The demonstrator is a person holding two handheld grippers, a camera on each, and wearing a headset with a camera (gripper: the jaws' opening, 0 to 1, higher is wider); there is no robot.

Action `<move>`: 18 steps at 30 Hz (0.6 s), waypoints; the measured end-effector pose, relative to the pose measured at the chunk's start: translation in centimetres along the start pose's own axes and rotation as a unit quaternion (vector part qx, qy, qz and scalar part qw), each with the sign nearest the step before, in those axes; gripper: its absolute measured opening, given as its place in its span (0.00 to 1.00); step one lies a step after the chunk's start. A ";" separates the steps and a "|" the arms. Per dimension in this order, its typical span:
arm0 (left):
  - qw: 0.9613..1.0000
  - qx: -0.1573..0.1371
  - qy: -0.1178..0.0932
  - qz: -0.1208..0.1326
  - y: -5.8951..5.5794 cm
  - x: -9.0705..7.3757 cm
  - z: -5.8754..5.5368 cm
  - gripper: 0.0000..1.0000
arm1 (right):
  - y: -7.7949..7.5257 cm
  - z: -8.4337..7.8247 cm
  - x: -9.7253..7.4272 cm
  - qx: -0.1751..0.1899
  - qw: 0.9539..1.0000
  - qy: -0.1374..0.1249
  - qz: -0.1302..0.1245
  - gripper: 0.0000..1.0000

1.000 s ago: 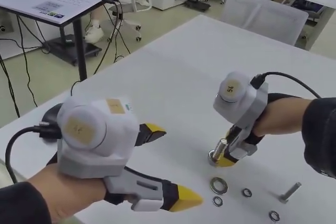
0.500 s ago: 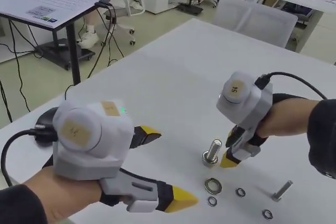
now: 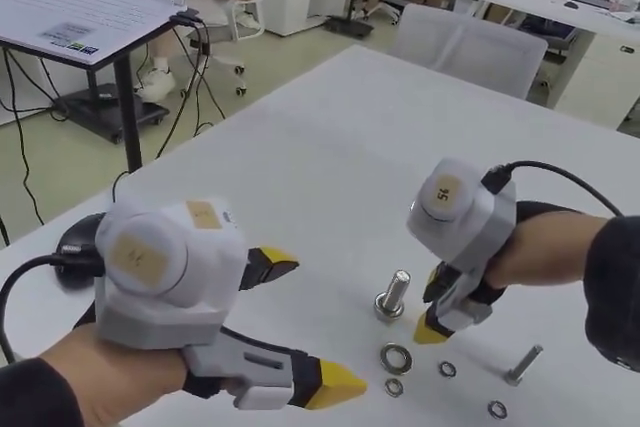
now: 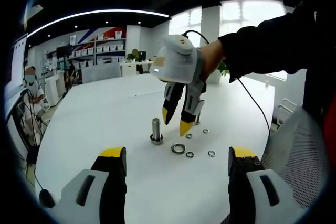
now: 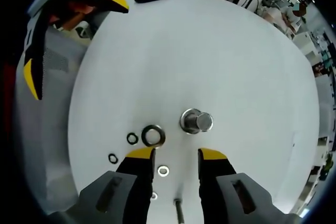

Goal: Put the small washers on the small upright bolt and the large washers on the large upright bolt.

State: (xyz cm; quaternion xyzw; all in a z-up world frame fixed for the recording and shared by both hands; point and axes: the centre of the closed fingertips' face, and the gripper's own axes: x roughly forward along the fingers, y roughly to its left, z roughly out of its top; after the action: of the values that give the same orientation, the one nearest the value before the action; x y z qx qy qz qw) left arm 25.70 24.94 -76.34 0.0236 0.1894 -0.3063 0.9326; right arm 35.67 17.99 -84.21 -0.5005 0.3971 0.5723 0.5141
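Two grippers hung empty over the white table (image 3: 330, 147), the yellow-tipped left gripper (image 3: 310, 322) gaping wide, the right gripper (image 5: 176, 153) part open just beside the large upright steel bolt (image 3: 392, 295), ring-shaped steel washers (image 3: 396, 357) lying loose nearby

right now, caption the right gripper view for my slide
Open right claw points down at an upright bolt and loose washers on a white table.

Centre right, the right gripper (image 3: 430, 319) hangs beside an upright bolt (image 3: 392, 294), washers (image 3: 395, 357) scattered below; left gripper (image 3: 315, 322), jaws spread, lower left.
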 end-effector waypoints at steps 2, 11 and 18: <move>1.000 0.000 0.000 0.000 0.0 0.0 0.0 0.79 | 0.3 0.0 0.1 0.001 1.000 0.001 0.001 0.34; 1.000 0.002 0.000 0.002 0.0 -0.1 0.1 0.79 | 1.6 0.3 0.8 0.002 1.000 0.000 0.009 0.34; 1.000 0.001 0.001 0.002 -0.1 -0.1 0.1 0.79 | 2.3 0.3 1.7 0.008 1.000 0.001 0.014 0.33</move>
State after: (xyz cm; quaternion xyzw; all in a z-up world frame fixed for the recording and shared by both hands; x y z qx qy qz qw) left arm 25.57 24.90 -76.23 0.0255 0.1896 -0.3048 0.9330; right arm 33.39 18.27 -85.93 -0.4914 0.4089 0.5755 0.5100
